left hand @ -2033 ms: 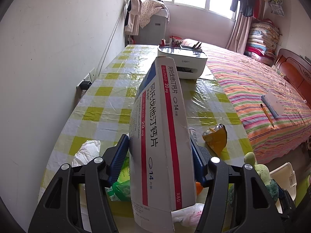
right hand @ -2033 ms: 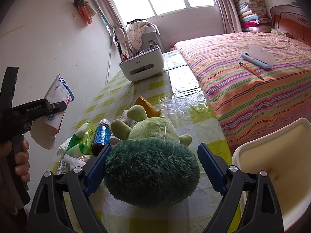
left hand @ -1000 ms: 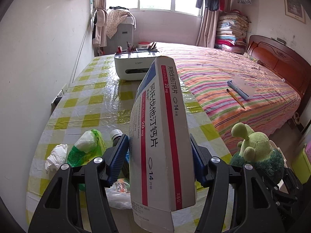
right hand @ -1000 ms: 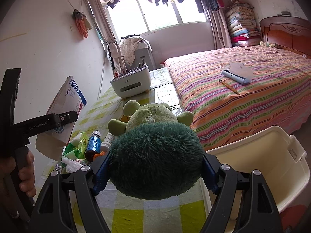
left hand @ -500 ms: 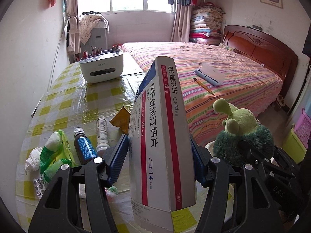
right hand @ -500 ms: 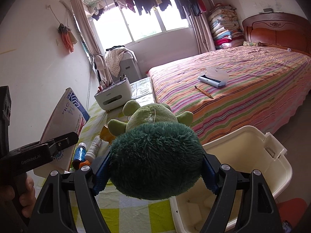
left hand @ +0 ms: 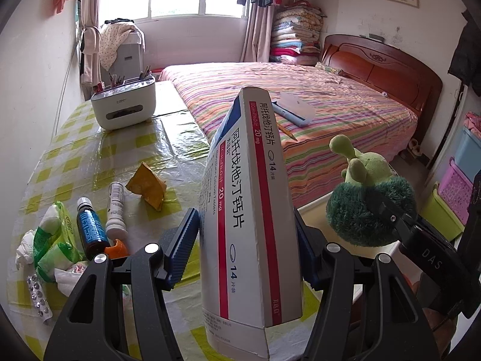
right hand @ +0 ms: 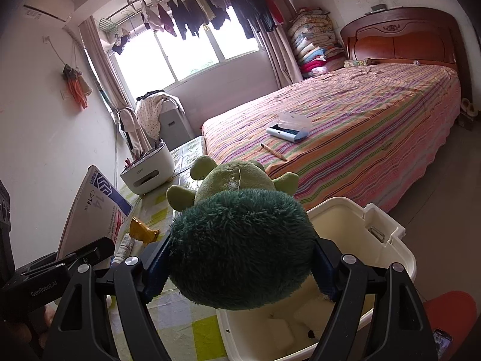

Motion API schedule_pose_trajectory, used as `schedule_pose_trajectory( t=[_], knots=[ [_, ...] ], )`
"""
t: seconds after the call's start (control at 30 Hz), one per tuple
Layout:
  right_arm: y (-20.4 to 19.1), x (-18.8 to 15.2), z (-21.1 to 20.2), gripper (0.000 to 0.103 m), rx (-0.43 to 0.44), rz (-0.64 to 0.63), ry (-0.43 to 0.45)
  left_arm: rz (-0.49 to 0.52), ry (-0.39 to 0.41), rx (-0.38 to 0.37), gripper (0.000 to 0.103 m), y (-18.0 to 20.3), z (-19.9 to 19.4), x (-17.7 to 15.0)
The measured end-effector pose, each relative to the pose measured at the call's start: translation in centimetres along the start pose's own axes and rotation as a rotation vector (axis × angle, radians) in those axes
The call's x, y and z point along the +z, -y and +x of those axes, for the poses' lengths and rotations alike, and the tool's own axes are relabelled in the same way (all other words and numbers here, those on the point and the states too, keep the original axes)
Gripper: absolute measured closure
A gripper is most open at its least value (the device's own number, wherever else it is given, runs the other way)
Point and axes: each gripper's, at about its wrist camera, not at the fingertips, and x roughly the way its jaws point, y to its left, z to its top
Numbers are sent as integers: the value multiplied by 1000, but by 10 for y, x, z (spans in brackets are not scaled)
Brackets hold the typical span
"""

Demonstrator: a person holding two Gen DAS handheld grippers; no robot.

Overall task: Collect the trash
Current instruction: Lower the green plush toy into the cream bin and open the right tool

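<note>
My left gripper [left hand: 245, 240] is shut on a white, red and blue medicine box [left hand: 249, 216] and holds it upright above the table's near edge. The box also shows at the left of the right wrist view [right hand: 90, 210]. My right gripper [right hand: 237, 255] is shut on a green plush toy [right hand: 240, 240] and holds it over the near rim of a cream plastic bin [right hand: 375, 234]. The toy also shows in the left wrist view [left hand: 366, 204].
On the yellow checked table [left hand: 126, 150] lie an orange wrapper [left hand: 147, 189], a white tube [left hand: 115, 207], a blue bottle [left hand: 90, 228], a green packet [left hand: 57, 240], tissue and a blister pack [left hand: 37, 294]. A white organiser box [left hand: 123, 105] stands at the far end. A striped bed [right hand: 360, 132] lies to the right.
Both grippers have swung to the right, away from the table. The plush toy now hangs over the cream bin. The medicine box stays clamped.
</note>
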Motion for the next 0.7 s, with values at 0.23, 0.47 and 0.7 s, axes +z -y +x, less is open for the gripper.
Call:
schedule_pose_trajectory(
  t=[0.23, 0.47, 0.7],
  knots=[
    [17, 1, -6, 27, -53, 36, 15, 35, -13, -38, 44, 24, 4, -7],
    [33, 1, -10, 25, -75, 73, 19, 48, -34, -49, 44, 38, 16, -10],
    [50, -2, -4, 19, -75, 147, -19, 63, -56, -46, 44, 43, 27, -13]
  ],
)
